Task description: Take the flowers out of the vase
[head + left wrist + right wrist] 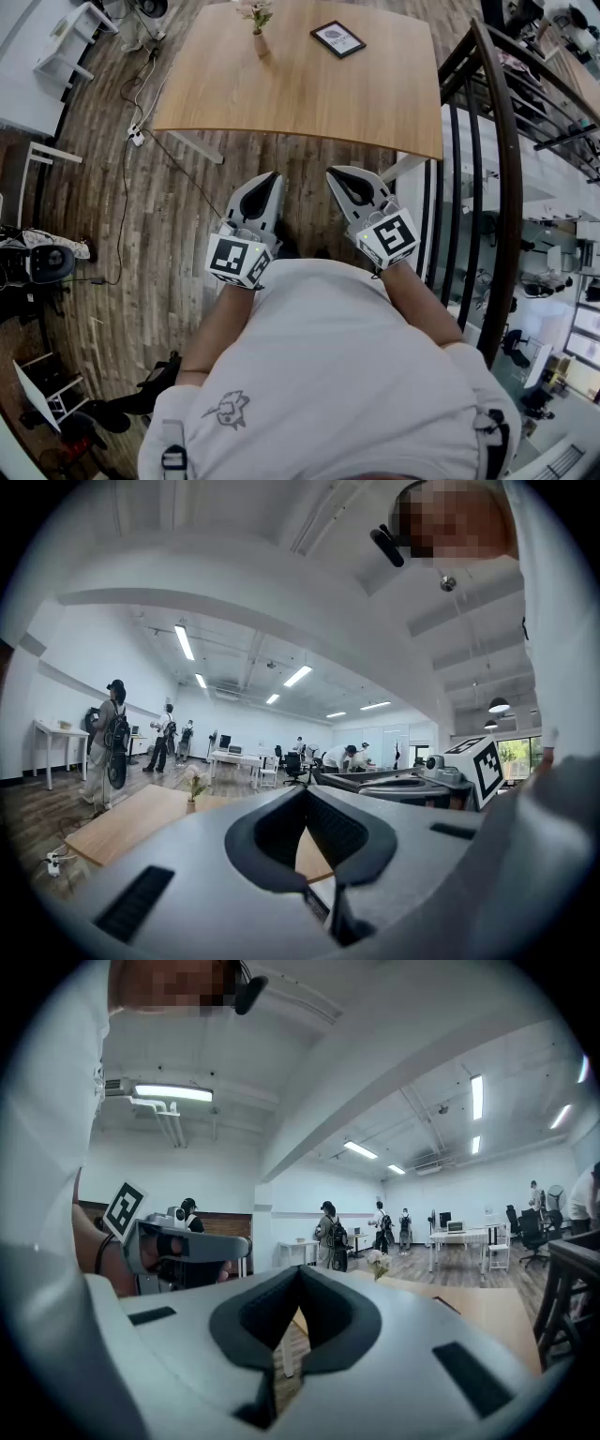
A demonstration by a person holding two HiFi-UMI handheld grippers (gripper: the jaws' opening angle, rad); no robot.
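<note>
- Shirt (328, 375) fills the lower head view; above it, left gripper (269, 181) and right gripper (337, 175) sit clenched and empty, well apart from the flowers (255, 11) in the vase (261, 44) on the table (309, 94), top of frame.
- Left gripper view: jaws together, gripping nothing.
- Right gripper view: likewise closed and bare. I judge the stems light, soft and crushable; I'd pinch gently just above the vase lip.

The pale grey short-sleeved shirt (337, 375) bears a small dark emblem (227, 409) on its chest and black strap buckles (172, 457) at its shoulders. Ahead of the shirt, the left gripper (274, 176) and right gripper (333, 172) are light grey shells with black pads (264, 199) and white cubes (237, 260) of black square markers.
</note>
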